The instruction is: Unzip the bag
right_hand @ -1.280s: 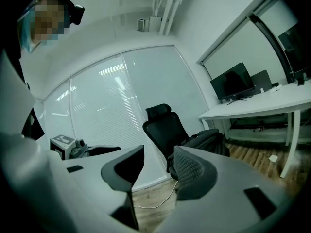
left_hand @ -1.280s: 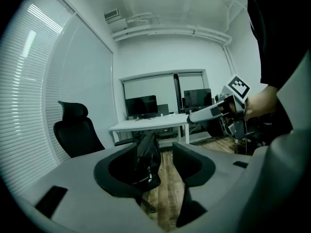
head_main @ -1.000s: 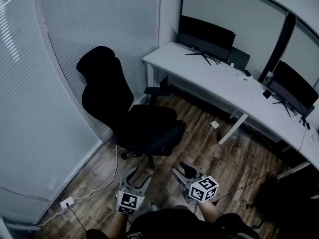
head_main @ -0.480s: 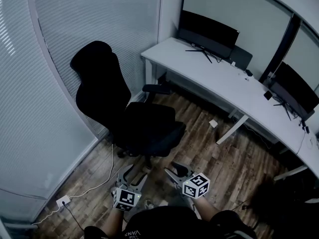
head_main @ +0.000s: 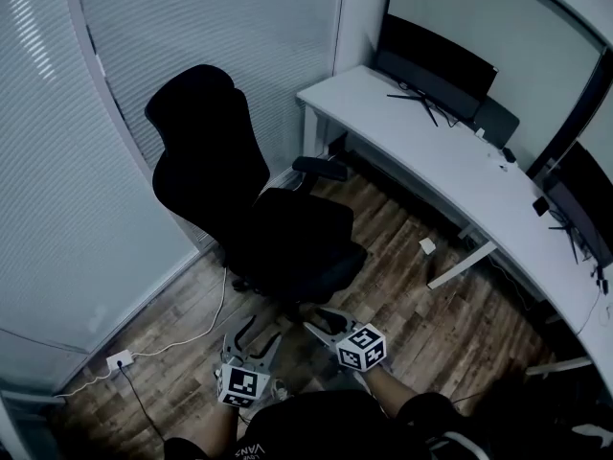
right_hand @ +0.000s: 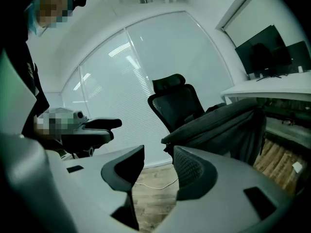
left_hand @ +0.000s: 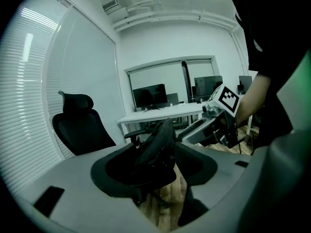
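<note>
Black chair (head_main: 206, 161), dark grey bag (right_hand: 218, 124), white desk (head_main: 431, 142), brown plank floor (head_main: 450, 314).

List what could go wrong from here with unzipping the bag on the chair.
1. The bag is dark on a black chair and no zipper pull shows; a grab may catch fabric instead.
2. The left hand-held gripper and right hand-held gripper are open, away from the bag; a one-handed pull could drag it or turn the chair.
3. A white cable lies on the floor by the chair: trip risk.
</note>
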Tool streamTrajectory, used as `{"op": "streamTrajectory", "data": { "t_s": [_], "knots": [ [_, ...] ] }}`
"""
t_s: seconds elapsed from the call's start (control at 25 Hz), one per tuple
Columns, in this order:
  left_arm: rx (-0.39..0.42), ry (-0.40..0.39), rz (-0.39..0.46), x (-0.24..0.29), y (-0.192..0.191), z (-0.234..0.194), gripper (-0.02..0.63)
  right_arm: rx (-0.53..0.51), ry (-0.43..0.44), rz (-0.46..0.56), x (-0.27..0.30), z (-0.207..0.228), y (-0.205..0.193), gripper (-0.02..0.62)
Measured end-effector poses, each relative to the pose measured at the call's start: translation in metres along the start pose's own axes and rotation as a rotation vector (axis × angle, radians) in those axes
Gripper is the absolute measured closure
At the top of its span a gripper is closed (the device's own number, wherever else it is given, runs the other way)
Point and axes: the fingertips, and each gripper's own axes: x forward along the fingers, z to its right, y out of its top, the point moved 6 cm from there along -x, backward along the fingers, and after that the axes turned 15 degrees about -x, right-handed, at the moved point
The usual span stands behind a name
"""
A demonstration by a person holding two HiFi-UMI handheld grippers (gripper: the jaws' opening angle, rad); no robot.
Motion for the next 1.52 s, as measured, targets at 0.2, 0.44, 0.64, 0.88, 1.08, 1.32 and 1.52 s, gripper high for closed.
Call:
{"op": "streamTrajectory", "data": {
  "t_s": [0.2,0.44,0.64,0.88,1.08,1.32,1.52],
  "knots": [
    [-0.055,0.112,-0.02,-0.003,0.001,0.005,0.347,-0.036,0.091,-0.057,0.03,0.018,-0.012,0.423],
    [-0.111,0.214,-0.038,-0.009,-0.007,0.01,0.347,-0.064,0.16,-0.117,0.061,0.031,-0.026,0.423],
    [-0.136,0.273,-0.038,-0.006,-0.008,0.012,0.347,-0.055,0.179,-0.118,0.075,0.04,-0.029,0.423],
    [-0.14,0.298,-0.053,0.007,-0.009,0.014,0.347,-0.023,0.185,-0.089,0.081,0.048,-0.027,0.501],
    [-0.145,0.305,-0.063,0.02,-0.011,0.008,0.347,-0.005,0.221,-0.09,0.08,0.05,-0.025,0.54],
    [-0.058,0.273,-0.11,0.046,-0.013,0.0,0.347,0.038,0.318,-0.065,0.06,0.046,-0.017,0.545],
    [0.088,0.213,-0.166,0.077,-0.017,-0.008,0.347,0.113,0.375,-0.04,0.056,0.051,-0.012,0.545]
  ]
}}
